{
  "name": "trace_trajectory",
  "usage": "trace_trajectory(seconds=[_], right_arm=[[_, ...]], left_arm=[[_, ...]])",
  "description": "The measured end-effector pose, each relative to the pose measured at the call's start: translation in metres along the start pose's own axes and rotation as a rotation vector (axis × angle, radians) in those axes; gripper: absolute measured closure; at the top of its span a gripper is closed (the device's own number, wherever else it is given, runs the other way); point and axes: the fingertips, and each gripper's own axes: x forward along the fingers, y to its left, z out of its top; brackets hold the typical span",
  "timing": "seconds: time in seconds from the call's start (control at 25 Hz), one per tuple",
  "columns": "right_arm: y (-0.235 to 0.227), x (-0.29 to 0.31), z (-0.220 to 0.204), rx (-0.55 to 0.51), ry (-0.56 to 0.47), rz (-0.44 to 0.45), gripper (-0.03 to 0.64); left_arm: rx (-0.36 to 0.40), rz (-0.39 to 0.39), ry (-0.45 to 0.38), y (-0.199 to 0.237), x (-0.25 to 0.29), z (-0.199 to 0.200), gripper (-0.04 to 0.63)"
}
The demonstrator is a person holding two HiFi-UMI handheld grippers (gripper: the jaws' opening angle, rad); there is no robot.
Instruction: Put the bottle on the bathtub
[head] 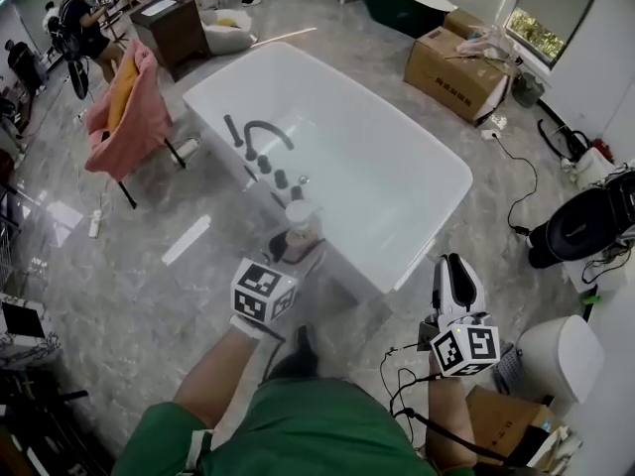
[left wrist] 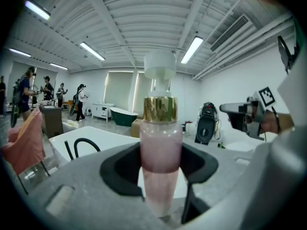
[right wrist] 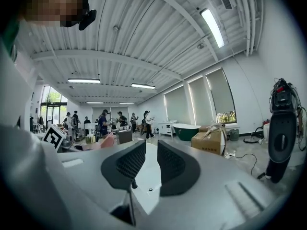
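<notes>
The step in hand looks like the carry: the left gripper (head: 296,250) is clamped on the bottle (head: 300,226), its jaws gripping the pink body below the gold collar, and the bottle stands upright at the near rim of the bathtub (head: 437,157), just beside the end of the tap (head: 260,133) row. Whether its base already touches the rim cannot be told. The next move probably calls for lowering it squarely onto a flat stretch of the rim, clear of the tap knobs, before the jaws let go, since the bottle is tall and narrow and could tip. The left forearm reaches forward toward the tub, its gripper tipped slightly down. The right gripper (head: 451,278) is held level off the tub's near corner, jaws slightly apart with nothing between them.
</notes>
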Motion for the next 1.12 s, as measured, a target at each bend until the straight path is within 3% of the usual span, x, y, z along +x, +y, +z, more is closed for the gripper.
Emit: trace_trajectory(seconds=[0.36, 0.56, 1.12], right_arm=[[0.004, 0.059, -0.011, -0.018, 0.035, -0.084, 0.543], [-0.004, 0.075, -0.027, -0.013, 0.069, -0.105, 0.543], [-0.106, 0.114, -0.096, 0.089, 0.16, -0.088, 0.543]], left_arm=[[0.005, -0.066, 0.011, 0.052, 0.048, -0.001, 0.382], [0.003, -0.104, 0.049, 0.059, 0.079, -0.018, 0.382], [0.021, -0.078, 0.152, 0.05, 0.199, -0.074, 0.382]])
